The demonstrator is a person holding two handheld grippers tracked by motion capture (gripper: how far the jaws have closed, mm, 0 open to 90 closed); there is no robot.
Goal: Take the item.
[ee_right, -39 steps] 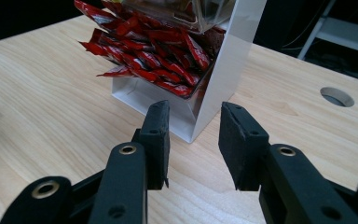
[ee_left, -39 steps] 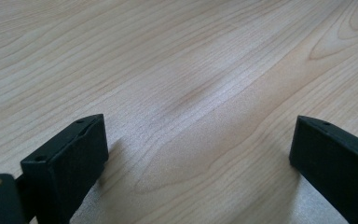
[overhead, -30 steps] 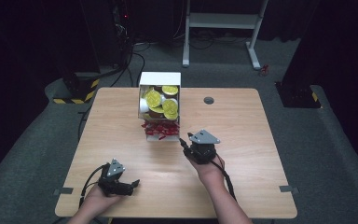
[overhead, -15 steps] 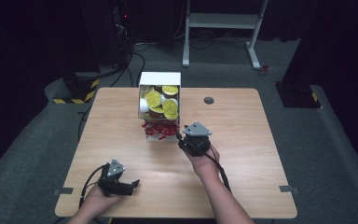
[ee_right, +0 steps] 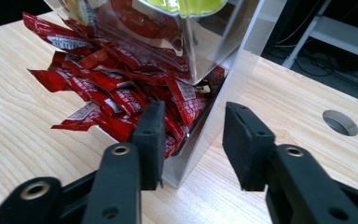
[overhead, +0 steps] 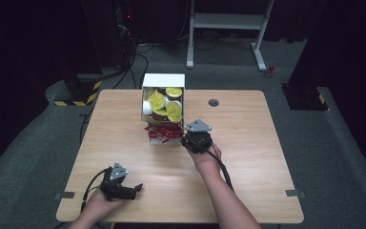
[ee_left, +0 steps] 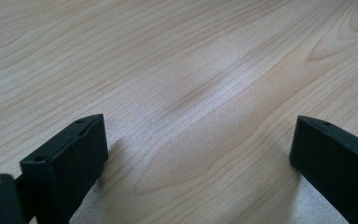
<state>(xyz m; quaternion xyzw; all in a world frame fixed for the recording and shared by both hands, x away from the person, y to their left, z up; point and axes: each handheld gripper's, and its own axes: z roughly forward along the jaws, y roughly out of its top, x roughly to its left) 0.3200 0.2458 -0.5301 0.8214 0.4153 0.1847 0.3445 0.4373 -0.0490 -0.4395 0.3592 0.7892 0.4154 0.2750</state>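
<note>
— Resting where, the left gripper [overhead: 132,188]?
— Near the table's [overhead: 248,191] front-left corner, jaws wide apart.
— The right gripper [ee_right: 191,135]?
— Jaws apart, straddling the clear dispenser's [overhead: 163,102] wall beside red packets [ee_right: 116,88].

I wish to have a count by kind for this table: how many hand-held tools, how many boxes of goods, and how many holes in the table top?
Tools: 2 (left tool, right tool)
Box: 1
Hole: 1
Total: 4
The red sachets and yellow-lidded cups in the box are too heaped to count.
</note>
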